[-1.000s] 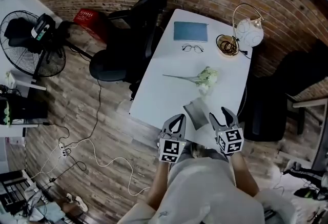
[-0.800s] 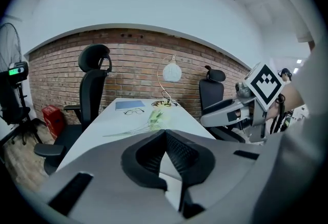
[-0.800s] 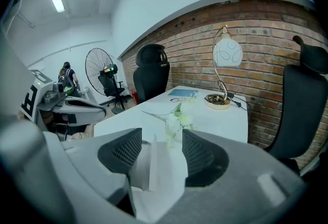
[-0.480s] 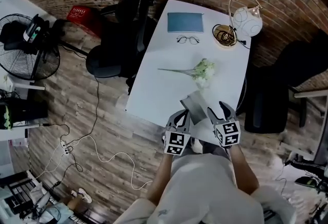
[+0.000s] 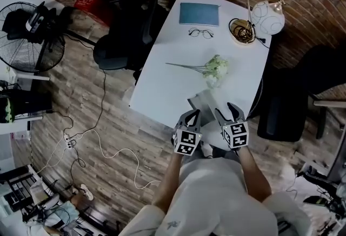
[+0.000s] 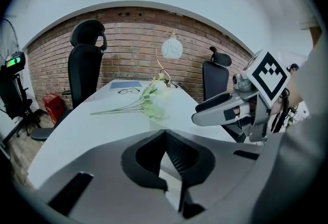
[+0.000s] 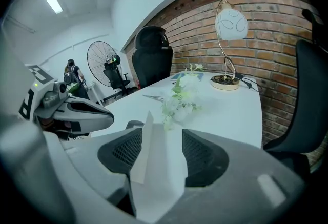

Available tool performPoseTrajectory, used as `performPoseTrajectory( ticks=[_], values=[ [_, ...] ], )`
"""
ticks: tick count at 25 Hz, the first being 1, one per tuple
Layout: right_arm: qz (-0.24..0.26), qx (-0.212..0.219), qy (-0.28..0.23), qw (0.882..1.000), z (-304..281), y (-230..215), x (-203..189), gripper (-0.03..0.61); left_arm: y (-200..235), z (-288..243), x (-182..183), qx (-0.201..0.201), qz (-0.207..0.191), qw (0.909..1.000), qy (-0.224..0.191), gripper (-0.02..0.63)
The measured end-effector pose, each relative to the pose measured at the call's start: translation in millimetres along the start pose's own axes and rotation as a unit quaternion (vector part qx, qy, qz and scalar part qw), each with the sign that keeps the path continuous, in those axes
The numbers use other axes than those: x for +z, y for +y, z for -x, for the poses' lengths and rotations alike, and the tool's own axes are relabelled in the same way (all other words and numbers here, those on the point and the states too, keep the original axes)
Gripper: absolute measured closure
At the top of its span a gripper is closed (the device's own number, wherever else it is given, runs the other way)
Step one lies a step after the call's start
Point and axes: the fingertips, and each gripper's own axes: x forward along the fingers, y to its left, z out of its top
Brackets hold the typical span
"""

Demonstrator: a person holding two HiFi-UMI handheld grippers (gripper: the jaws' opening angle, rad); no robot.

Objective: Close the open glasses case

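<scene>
- A long white table (image 5: 162,94) stands on a wood-plank floor beside a brick wall; its far end carries most of the things, and its near end meets the person
- A black office chair (image 5: 130,40) stands at the table's left side; a second black chair (image 5: 286,105) stands at its right side
- A standing fan (image 5: 32,46) is well apart from the table, at the far left
- A lamp (image 5: 267,13) with a round white shade and a curved arm occupies the far right corner of the table
- A blue notebook (image 5: 199,13) lies flat at the far end
- A bunch of pale flowers (image 5: 213,67) lies across the middle, stems pointing left
- The glasses case (image 5: 203,108), grey, sits open close to the near edge, just on the person's side of the flowers; its lid stands up
- The right tool (image 5: 227,112) is spread wide with the case between its jaws, the raised lid's edge close to the left pad
- The left tool (image 5: 191,117) is just beside the case's left side; its jaws meet at the tips with nothing seen between them
- A small round bowl (image 5: 240,31) sits next to the lamp's base
- A pair of thin-rimmed glasses (image 5: 201,33) lies just in front of the notebook
</scene>
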Motion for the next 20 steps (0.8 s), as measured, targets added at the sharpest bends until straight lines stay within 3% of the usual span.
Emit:
performPoseTrajectory(
  ticks=[20],
  values=[
    [-0.006,0.012,0.030,0.999,-18,-1,-29,0.328,-19,-34,-27,-0.012,0.013,0.9992,0.035,0.609]
  ],
)
